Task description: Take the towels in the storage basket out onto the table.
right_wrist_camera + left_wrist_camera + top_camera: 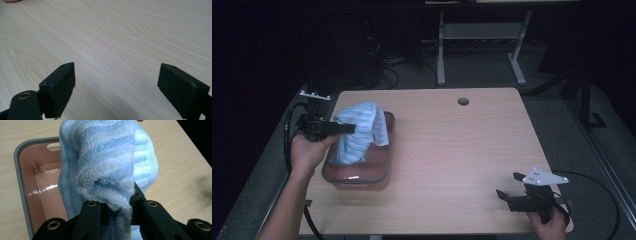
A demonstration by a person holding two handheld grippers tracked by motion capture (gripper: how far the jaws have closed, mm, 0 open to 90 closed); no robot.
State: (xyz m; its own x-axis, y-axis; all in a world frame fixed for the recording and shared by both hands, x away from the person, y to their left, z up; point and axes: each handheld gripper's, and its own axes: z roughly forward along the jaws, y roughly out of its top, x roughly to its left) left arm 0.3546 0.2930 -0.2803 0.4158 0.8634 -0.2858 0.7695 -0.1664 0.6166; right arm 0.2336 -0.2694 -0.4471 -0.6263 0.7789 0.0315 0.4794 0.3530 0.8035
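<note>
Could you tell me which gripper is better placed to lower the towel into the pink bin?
Left. The left gripper is shut on the blue striped towel over the pink bin; the right gripper hangs open, far across the table.

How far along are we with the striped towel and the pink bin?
Done: the left gripper has a firm pinch on the light blue striped terry towel. In hand: the towel hangs bunched over the pink plastic bin with the grey rim, partly draped on its edge; whether it is going in or out cannot be told. Left: releasing it. The right gripper waits open over the bare wooden table.
</note>
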